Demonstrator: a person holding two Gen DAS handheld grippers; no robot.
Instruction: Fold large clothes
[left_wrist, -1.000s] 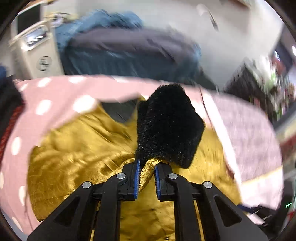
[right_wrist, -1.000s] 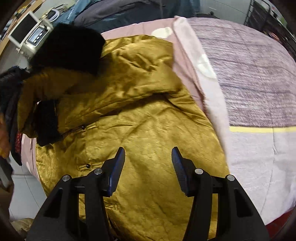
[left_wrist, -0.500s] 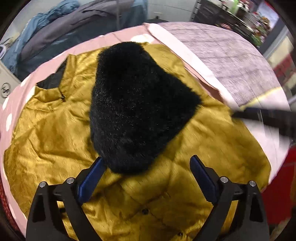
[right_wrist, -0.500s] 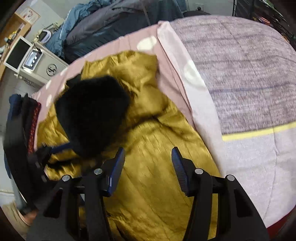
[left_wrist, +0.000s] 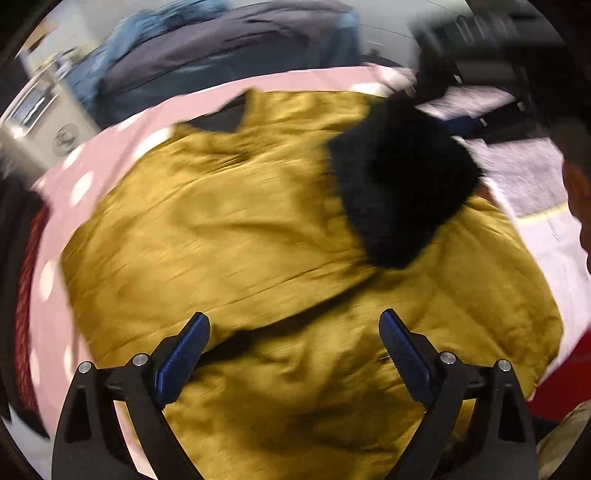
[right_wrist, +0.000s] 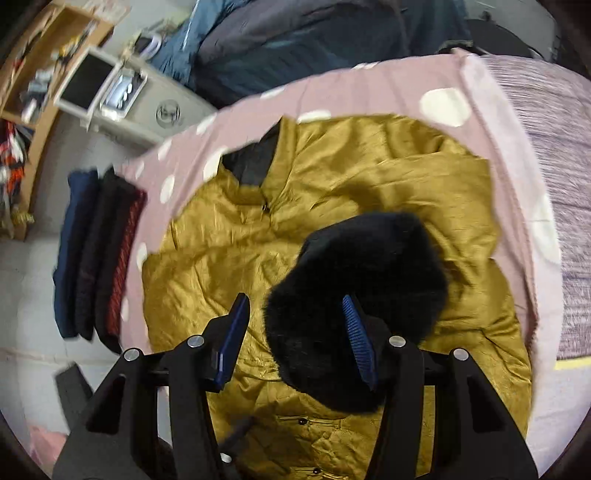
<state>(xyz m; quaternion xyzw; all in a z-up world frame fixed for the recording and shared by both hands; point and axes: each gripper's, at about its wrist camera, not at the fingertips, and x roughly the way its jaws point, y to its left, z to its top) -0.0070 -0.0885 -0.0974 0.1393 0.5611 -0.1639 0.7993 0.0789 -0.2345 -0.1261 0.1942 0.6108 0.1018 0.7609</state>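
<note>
Below, left gripper (left_wrist: 291, 332) spread, empty; right gripper (right_wrist: 295, 314) closing over fur cuff (right_wrist: 354, 310), gold jacket (left_wrist: 221, 229).

— Where are we?
— A bedroom at home: we see a polka-dot bed sheet (right_wrist: 369, 85) mid-frame, folded clothes (right_wrist: 96, 254) at left, a cluttered wooden shelf (right_wrist: 40, 70) upper left.

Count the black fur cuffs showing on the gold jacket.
1. The black fur cuff lies folded across the middle of the gold jacket, under the right gripper. A second cuff may be hidden beneath the fabric.
</note>
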